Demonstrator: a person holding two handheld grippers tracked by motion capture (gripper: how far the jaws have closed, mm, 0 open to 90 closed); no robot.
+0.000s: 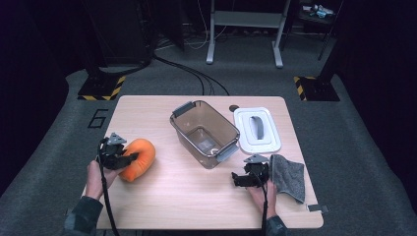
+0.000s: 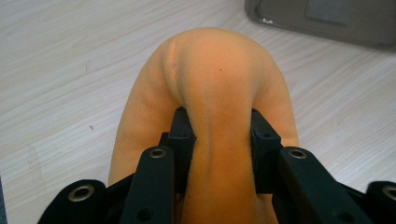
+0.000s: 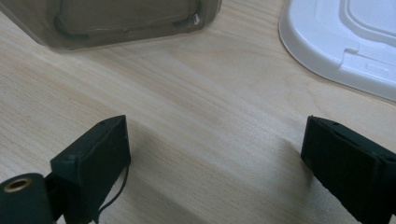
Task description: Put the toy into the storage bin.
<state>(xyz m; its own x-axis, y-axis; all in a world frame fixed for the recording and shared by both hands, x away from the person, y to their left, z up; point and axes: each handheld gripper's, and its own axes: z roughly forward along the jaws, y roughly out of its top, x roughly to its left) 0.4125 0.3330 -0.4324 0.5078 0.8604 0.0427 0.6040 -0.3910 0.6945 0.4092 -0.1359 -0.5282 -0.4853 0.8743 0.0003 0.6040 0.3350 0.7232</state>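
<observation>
An orange plush cushion [image 1: 138, 158] lies on the left part of the wooden table [image 1: 187, 196]. My left gripper [image 1: 129, 158] is shut on it: in the left gripper view the black pads [image 2: 181, 135] pinch a fold of the orange cushion [image 2: 219, 79] so that it bulges above them. My right gripper [image 1: 237, 180] rests low over the table near its front right, jaws wide apart. In the right gripper view bare wood lies between its fingers [image 3: 93, 158], so the right gripper [image 3: 217, 158] stands open.
A clear brown plastic bin [image 1: 204, 132] with grey latches stands mid-table, nothing in it. Its white lid [image 1: 256, 130] with a grey handle lies to the right. A grey cloth [image 1: 287, 176] lies beside my right hand. Metal frame legs [image 1: 245, 29] stand beyond the table.
</observation>
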